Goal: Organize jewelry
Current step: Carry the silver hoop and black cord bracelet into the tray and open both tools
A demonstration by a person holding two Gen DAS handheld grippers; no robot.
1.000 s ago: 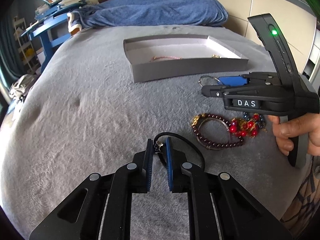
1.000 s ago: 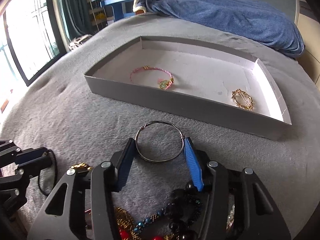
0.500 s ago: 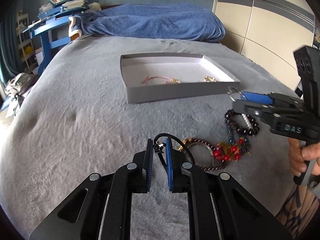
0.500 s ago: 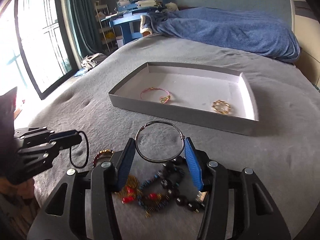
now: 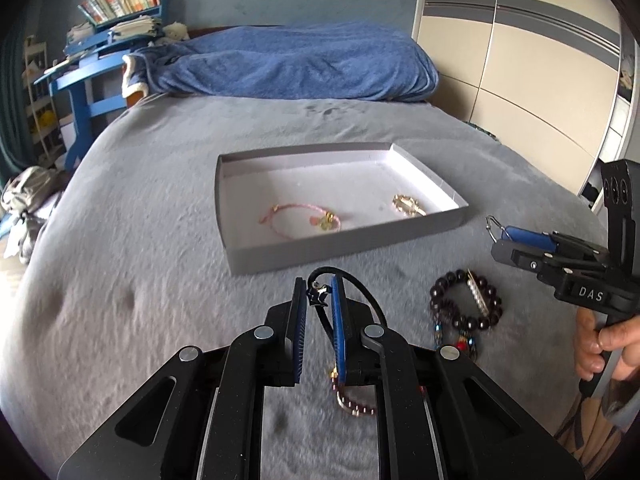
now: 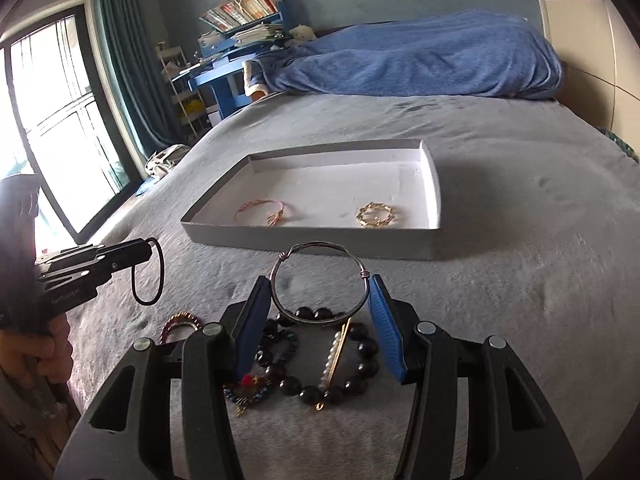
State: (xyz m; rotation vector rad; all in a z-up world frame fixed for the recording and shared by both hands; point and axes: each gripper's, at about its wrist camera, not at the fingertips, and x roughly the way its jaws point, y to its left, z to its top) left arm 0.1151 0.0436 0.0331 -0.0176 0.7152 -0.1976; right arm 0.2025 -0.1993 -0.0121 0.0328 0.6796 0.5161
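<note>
My left gripper (image 5: 319,292) is shut on a black cord bracelet (image 5: 362,292) with a small charm, lifted above the grey bedspread; the right wrist view shows that bracelet (image 6: 149,276) dangling from it at the left. My right gripper (image 6: 319,294) is shut on a silver wire bangle (image 6: 319,282), held across its width and raised over the loose jewelry. Ahead lies a shallow grey box (image 5: 348,250) with a white floor, holding a pink cord bracelet (image 5: 300,220) and a gold ring-shaped piece (image 5: 408,205). Both grippers hover short of its near wall.
On the bedspread near me lie a dark bead bracelet (image 6: 320,354) with a pearl pin (image 6: 334,354), a multicoloured bead strand (image 6: 248,390) and a dark red bead bracelet (image 6: 180,322). A blue blanket (image 5: 288,66) covers the bed's far end. A blue desk (image 5: 84,80) stands at the left.
Both grippers have risen off the bedspread and drawn back, each carrying its piece. The box now looks farther off and the loose jewelry lies below the fingers.
</note>
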